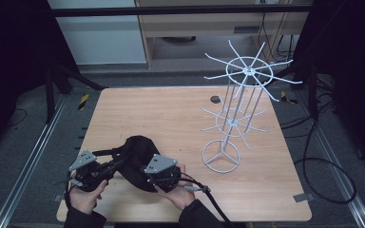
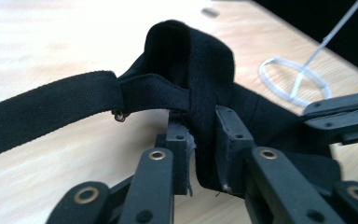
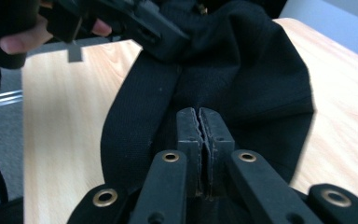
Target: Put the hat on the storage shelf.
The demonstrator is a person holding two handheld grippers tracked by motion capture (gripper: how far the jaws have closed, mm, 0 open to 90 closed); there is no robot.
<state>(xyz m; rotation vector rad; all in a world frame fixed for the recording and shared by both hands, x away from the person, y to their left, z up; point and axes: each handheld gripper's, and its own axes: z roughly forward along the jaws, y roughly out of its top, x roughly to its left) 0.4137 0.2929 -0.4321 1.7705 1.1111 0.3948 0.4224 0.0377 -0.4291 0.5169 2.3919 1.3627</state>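
While you look down from the high view, your two hands come in at the bottom left of centre, each with a gripper set against the black bag (image 1: 138, 159) lying on the near part of the table (image 1: 180, 114). Your left gripper (image 1: 108, 167) sits at the lower left, pointing right into the bag's side, and a strap (image 1: 105, 153) runs out from the bag above it. Your right gripper (image 1: 164, 176) sits just right of it, low in the frame, pressed against the bag's near edge. A white wire rack (image 1: 233, 118) stands well apart at centre right, its ring base on the wood.

In the left gripper view, your left gripper (image 2: 205, 144) has its jaws pinched on a band of the bag's webbing (image 2: 205, 93), which rises between them in the middle of the frame. The strap (image 2: 46, 109) stretches off to the left edge above the table. The rack's base ring (image 2: 293, 84) shows at the upper right.

In the right gripper view, your right gripper (image 3: 199, 130) has its jaws pressed nearly flat together at lower centre, with a fold of the bag (image 3: 242, 70) caught in the thin seam between them. The bag's cloth spreads across the upper middle. Your left hand (image 3: 18, 32) and its gripper sit at the upper left.
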